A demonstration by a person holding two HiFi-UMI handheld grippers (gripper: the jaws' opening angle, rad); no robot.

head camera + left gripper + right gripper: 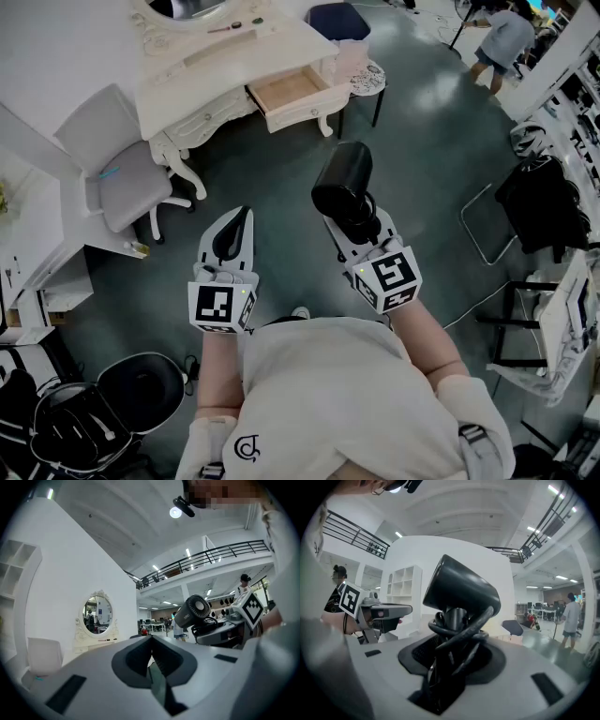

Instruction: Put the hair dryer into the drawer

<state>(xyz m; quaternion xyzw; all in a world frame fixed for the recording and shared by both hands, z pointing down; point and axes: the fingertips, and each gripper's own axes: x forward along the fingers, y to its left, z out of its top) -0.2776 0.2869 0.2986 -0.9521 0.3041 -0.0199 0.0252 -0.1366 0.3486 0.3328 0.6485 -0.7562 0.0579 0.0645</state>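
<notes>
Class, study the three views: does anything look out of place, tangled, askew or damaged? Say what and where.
On the hair dryer, the cord is wound in loose, crossing loops round the handle, bunched between the jaws of the right gripper. One drawer of the white dressing table stands pulled out. Nothing looks spilled or broken.

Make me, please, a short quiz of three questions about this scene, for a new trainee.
1. True or false: the drawer of the dressing table is already open.
2. Which gripper holds the hair dryer? A) left B) right C) neither
3. Fill in: the jaws of the left gripper are ___, with nothing between them.

Key: 1 true. 2 B: the right gripper is closed on its handle, where the cord is wound. 3 together.
</notes>
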